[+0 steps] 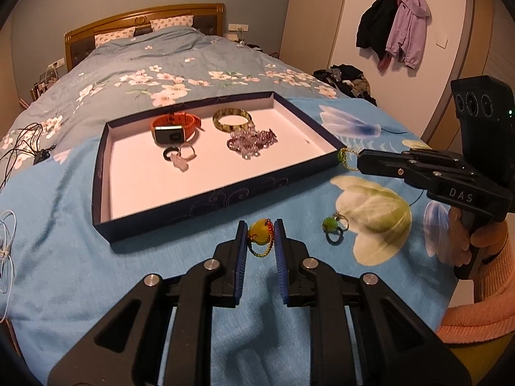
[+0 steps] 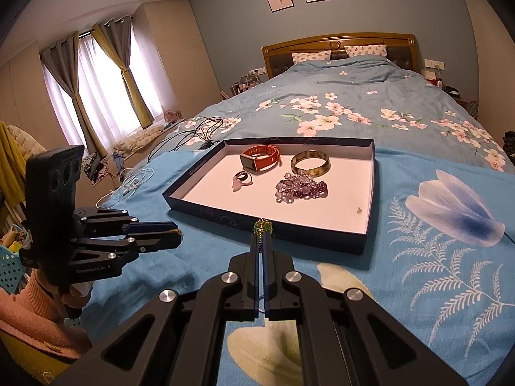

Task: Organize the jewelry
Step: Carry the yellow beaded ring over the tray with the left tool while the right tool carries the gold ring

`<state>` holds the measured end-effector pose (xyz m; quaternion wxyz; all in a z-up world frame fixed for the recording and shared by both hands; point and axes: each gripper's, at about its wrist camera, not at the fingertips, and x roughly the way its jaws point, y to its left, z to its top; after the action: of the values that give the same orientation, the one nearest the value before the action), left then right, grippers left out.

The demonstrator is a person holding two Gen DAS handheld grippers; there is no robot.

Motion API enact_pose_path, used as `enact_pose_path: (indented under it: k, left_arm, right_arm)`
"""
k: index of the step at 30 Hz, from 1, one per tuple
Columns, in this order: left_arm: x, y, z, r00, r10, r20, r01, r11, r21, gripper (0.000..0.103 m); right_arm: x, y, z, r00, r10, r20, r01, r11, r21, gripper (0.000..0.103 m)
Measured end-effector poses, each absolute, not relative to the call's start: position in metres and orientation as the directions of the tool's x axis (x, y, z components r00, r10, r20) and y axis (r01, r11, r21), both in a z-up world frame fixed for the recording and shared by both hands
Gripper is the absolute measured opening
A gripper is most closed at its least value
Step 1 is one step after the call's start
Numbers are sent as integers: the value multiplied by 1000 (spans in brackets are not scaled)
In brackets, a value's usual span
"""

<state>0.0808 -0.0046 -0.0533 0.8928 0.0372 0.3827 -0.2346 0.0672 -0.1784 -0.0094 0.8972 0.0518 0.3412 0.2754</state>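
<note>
A shallow dark-blue tray (image 1: 206, 194) with a white floor sits on the light-blue flowered blanket (image 1: 80, 257) spread over the near end of the bed (image 2: 354, 96). Inside it, toward the far side, lie an orange-strapped smartwatch (image 1: 175, 127), an amber-green bangle (image 1: 232, 120) to its right, a heap of purple bead bracelets (image 1: 252, 143) nearer than the bangle, and a couple of small rings (image 1: 178, 154) just in front of the watch.

The left claw (image 1: 261, 234) hangs just short of the tray's near wall, its blue pads pressed on a yellow pendant (image 1: 260, 232) with a red-and-green beaded loop dangling beneath it; the piece is gripped, not lying loose.

The right claw (image 2: 263, 236) is squeezed fully closed on a small green-and-gold beaded ring (image 2: 263, 226), held out at the tray's near right corner (seen from the left side, it sits right against that corner's outer edge). A hand in a peach knitted sleeve (image 1: 482, 292) holds that claw's handle.

On the blanket, between the two claws and outside the tray, rests a green-stone ring (image 1: 333, 226) beside a dark loop, on the edge of a printed pale flower. Black cables (image 2: 199, 132) trail over the bed to the left of the tray.
</note>
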Motion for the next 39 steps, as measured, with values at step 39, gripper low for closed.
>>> enact_pose_path:
  k: [39]
  left_arm:
    - [141, 15, -34, 680, -309, -665, 353, 933, -73, 17]
  right_arm:
    - [134, -156, -8, 613, 499, -613, -461, 856, 236, 1]
